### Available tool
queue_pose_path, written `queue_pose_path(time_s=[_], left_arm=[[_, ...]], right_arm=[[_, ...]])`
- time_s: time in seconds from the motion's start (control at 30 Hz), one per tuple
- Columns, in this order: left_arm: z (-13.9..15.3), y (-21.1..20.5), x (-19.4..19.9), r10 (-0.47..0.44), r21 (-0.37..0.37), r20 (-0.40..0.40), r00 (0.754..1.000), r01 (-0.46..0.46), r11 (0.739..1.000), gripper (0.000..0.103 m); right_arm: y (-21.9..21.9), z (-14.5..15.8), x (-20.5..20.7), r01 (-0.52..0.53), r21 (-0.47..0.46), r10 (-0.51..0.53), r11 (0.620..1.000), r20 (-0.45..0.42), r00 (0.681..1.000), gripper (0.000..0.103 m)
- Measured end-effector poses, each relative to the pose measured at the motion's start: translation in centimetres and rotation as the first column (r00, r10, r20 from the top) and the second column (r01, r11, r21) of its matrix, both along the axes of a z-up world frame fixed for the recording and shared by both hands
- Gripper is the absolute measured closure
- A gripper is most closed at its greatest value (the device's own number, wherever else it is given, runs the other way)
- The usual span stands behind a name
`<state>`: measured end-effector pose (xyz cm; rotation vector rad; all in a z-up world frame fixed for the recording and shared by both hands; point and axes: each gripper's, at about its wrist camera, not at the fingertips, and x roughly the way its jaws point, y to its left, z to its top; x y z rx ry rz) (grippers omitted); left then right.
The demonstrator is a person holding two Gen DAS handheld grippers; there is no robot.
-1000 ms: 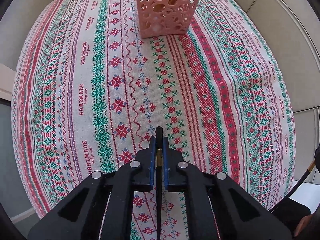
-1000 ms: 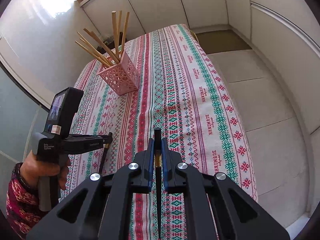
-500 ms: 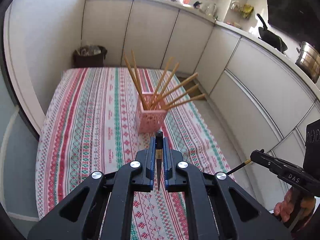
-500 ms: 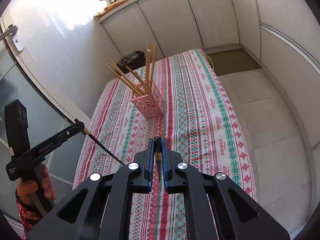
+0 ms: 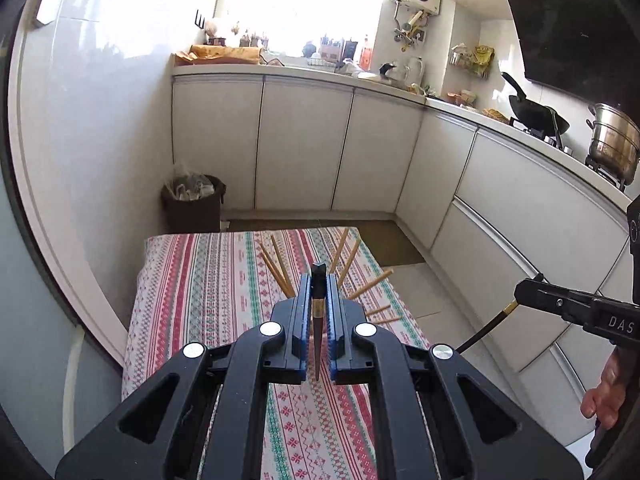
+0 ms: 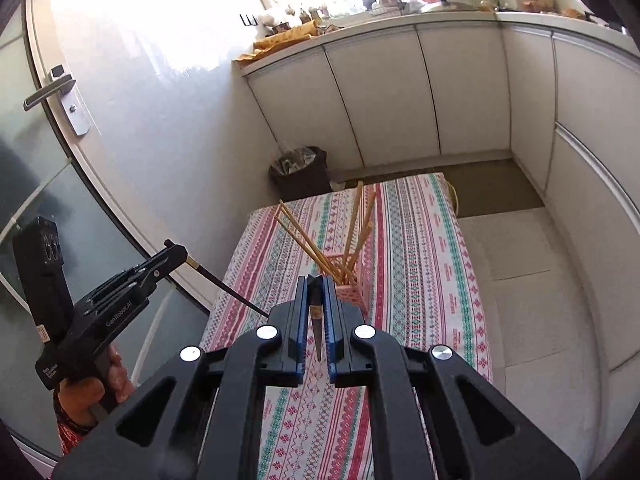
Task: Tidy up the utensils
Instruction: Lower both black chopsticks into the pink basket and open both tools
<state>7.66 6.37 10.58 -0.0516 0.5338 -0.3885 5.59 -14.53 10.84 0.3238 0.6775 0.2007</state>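
Note:
My left gripper is shut on a black chopstick with a gold band, held high above the table. My right gripper is shut on a second black chopstick. A pink perforated holder stands on the patterned tablecloth with several wooden chopsticks fanning out of it. In the left wrist view the holder is hidden behind my fingers; only its wooden chopsticks show. The right gripper and its chopstick show at the right there; the left gripper and its chopstick show at the left in the right wrist view.
The table is narrow, with tiled floor along its right side and a glass door on its left. A dark bin stands beyond the far end, before white cabinets. A stove with a wok and steel pot is at right.
Both grippers have risen and tilted up, from near the tablecloth to high above it. Each kept its black chopstick; the holder now sits lower and farther in both views.

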Motion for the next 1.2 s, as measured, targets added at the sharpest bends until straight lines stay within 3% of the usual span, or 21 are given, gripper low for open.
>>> queue_pose_path(time_s=[0.13,0.27,0.53,0.57,0.63,0.67,0.87,1.07,1.2], left_arm=[[1.1,-1.0,2.5,0.008,-0.001,0.034,0.999,-0.008,1.000,0.097],[0.5,-2.5,5.6,0.002,-0.006,0.026,1.000,-0.002,1.000,0.097],[-4.7,-4.9,10.7,-0.015,0.028,-0.088,0.996,0.018,0.999,0.096],[-5.0,-4.8,10.8,-0.019,0.017,-0.091,0.996,0.021,1.000,0.095],[-5.0,-4.3,10.5,-0.022,-0.001,-0.072,0.997,0.022,1.000,0.076],[-4.9,-3.9,10.2,-0.014,-0.011,-0.057,0.998,0.013,1.000,0.074],[-3.6,-1.9,9.8,0.020,-0.070,-0.024,0.999,-0.022,0.997,0.069],[-3.5,-0.1,9.9,0.057,-0.084,-0.024,0.998,-0.059,0.995,0.067],[-3.6,0.7,9.9,0.072,-0.079,-0.030,0.997,-0.074,0.994,0.067]], right_arm=[[0.0,2.6,2.1,0.011,-0.006,-0.011,1.000,0.060,0.998,0.096],[-0.2,3.5,4.5,0.020,-0.018,-0.019,1.000,0.087,0.996,0.096],[-0.5,0.0,9.8,0.033,-0.024,-0.032,0.999,0.034,0.999,0.096],[-0.5,-0.5,10.1,0.033,-0.023,-0.033,0.999,0.029,0.999,0.096],[-0.4,-1.1,10.8,0.036,-0.030,-0.035,0.999,0.021,0.999,0.095],[-0.2,-1.2,11.1,0.036,-0.037,-0.035,0.999,0.019,0.999,0.095],[0.9,-1.7,12.4,0.032,-0.070,-0.032,0.997,0.005,0.999,0.096],[2.2,-2.7,13.7,0.033,-0.093,-0.034,0.995,-0.008,0.999,0.095],[2.3,-3.6,14.7,0.048,-0.086,-0.052,0.995,-0.041,0.998,0.082]])
